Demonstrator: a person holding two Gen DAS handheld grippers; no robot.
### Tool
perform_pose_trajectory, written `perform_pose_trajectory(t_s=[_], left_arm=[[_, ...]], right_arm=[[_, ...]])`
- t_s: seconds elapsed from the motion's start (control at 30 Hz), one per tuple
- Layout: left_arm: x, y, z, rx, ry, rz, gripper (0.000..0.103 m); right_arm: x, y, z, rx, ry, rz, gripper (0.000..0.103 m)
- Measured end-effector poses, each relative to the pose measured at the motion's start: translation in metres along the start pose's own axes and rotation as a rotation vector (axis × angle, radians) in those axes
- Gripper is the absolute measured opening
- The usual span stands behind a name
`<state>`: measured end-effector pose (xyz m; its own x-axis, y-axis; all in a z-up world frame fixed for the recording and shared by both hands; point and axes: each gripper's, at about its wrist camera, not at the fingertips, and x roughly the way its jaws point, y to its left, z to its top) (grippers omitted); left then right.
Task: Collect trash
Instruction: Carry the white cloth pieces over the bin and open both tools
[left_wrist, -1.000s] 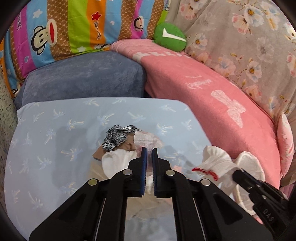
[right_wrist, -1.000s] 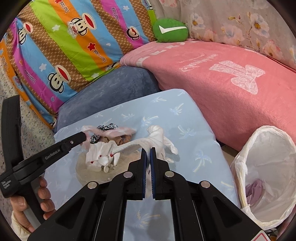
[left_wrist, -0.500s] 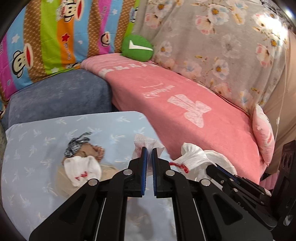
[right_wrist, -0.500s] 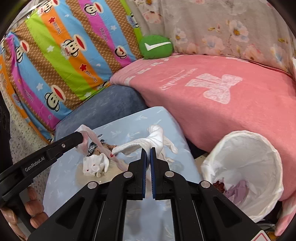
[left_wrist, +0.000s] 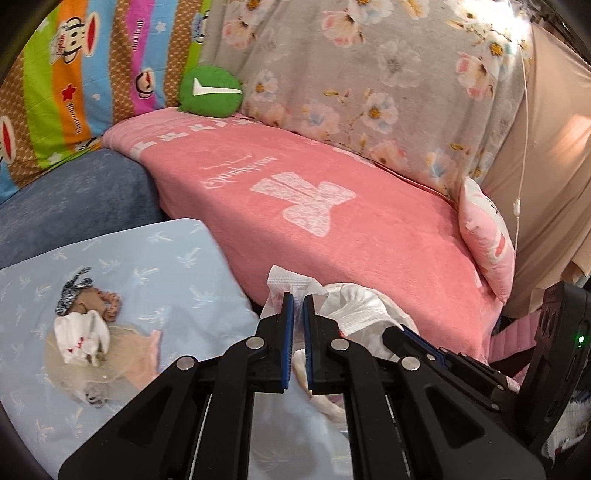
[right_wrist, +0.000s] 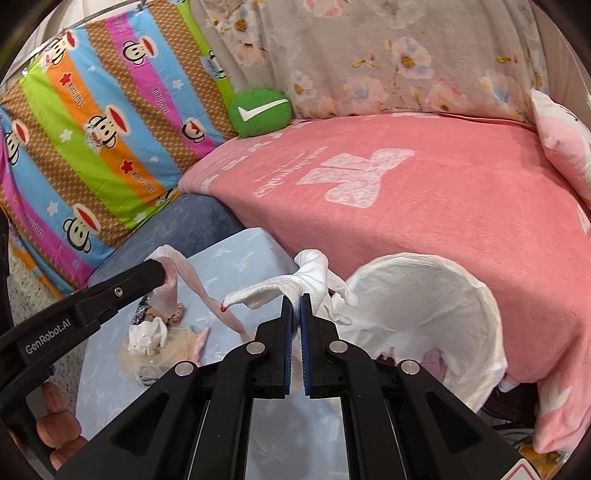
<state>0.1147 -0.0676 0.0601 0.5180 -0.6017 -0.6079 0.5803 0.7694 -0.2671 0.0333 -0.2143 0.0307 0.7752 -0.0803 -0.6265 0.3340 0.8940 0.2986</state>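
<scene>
White crumpled tissue (right_wrist: 306, 280) sat pinched in the right gripper (right_wrist: 295, 301), jaws pressed together on it, one tip stained red; it hung at frame centre just left of the white bin bag (right_wrist: 476, 295). Bag interior only partly readable: purple and dark scraps low inside, near rim cut off by the gripper body. Left gripper (left_wrist: 298, 301) was clamped tight on a pinkish tissue (left_wrist: 286, 282); in the left wrist view most of that tissue was hidden behind the blue pads, while the right wrist view showed it trailing as a long strip from the left gripper's tip. Left wrist view also caught the right gripper's arm at lower right, its own tissue partly blocked. Remaining trash pile (left_wrist: 83, 332) lay at lower left on the light blue tablecloth (left_wrist: 177, 266): white wad, black-and-white patterned bit, brownish bits, too blurred to sort. Fingers (right_wrist: 61, 428) of the person's hand cut off at lower left edge. Pink blanket (right_wrist: 424, 192), green cushion (right_wrist: 260, 116) behind.
</scene>
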Motion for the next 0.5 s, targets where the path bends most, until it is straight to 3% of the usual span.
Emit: perform_pose_trajectory(t_s=[0.5], left_arm=[[0.034,-0.049,-0.008,0.047,0.079,-0.047,0.007]], right_arm=[[-0.006,-0.055,-0.004,0.066,-0.004,-0.043,0.005]])
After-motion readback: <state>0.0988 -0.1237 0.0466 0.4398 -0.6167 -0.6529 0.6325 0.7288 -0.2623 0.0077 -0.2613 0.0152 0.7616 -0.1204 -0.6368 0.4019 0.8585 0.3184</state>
